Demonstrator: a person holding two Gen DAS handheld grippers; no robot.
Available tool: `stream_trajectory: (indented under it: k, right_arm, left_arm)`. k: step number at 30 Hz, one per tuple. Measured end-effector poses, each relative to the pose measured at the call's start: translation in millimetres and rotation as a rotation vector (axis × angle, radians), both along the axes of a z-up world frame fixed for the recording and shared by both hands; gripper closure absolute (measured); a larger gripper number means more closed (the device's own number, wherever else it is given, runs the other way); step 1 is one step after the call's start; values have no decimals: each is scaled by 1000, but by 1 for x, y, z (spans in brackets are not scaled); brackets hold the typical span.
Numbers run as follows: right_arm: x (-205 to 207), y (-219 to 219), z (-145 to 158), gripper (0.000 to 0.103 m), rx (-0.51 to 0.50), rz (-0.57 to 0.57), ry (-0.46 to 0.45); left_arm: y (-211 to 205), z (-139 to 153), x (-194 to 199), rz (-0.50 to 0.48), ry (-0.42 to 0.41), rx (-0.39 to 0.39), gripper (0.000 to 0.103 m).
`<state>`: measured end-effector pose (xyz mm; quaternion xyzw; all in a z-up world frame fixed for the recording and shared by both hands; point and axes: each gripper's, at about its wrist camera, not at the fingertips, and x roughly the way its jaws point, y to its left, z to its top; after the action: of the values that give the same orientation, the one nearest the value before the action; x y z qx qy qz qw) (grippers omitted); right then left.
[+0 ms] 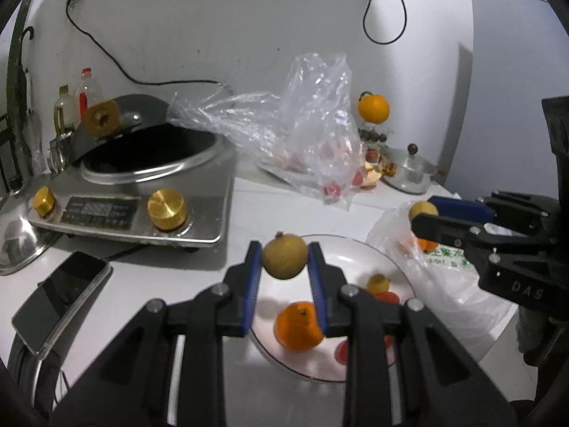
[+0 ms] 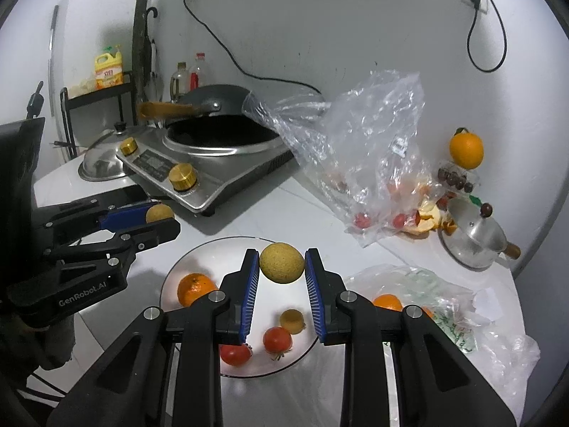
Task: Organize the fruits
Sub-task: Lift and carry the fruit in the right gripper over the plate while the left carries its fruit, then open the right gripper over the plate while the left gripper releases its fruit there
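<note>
Left gripper (image 1: 284,259): fingers clamped on a tan fruit (image 1: 284,257) above the glass plate (image 1: 359,245). Right gripper (image 2: 281,263): likewise, round yellow fruit (image 2: 282,262). Risk: a release from height likely rolls fruit onto the tabletop (image 1: 284,210).

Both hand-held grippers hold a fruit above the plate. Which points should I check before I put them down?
1. Left hand-held gripper shut on yellow-green fruit: ok.
2. Right hand-held gripper shut on tan fruit: ok.
3. Both fruits over glass plate: ok.
4. Bare spot on plate beside orange, tomatoes and small yellow fruit: ok.
5. The two grippers apart from each other: ok.
6. Height above plate: cannot tell.
</note>
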<state>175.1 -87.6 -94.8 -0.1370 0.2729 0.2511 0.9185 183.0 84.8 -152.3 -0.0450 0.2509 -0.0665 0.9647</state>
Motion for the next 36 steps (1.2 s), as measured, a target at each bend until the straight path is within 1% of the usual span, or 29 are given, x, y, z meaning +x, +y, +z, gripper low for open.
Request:
stream_trajectory:
  k: [10,15,25,30,35,36]
  right_arm:
    - [28,2,-25,75,-5,-9,56]
    - [43,3,-42,75,-12,-10,92]
    - [65,3,-73,75,-9,-14,169]
    - [69,5,-80,75,-12,-8,189]
    - [71,6,-83,75,-26,-12,198]
    - [71,6,-83,75,-26,-10,199]
  left_arm:
    - [-5,-20,34,-21,63,-8,76]
    - [-8,-29,44,-23,88,-4,76]
    - [-14,-41,51,-19,129,17,76]
    - [-14,-45,55,-15,155,6,75]
    - [-14,-44,55,-16,155,-4,75]
    - [-14,-44,55,-14,156,-5,73]
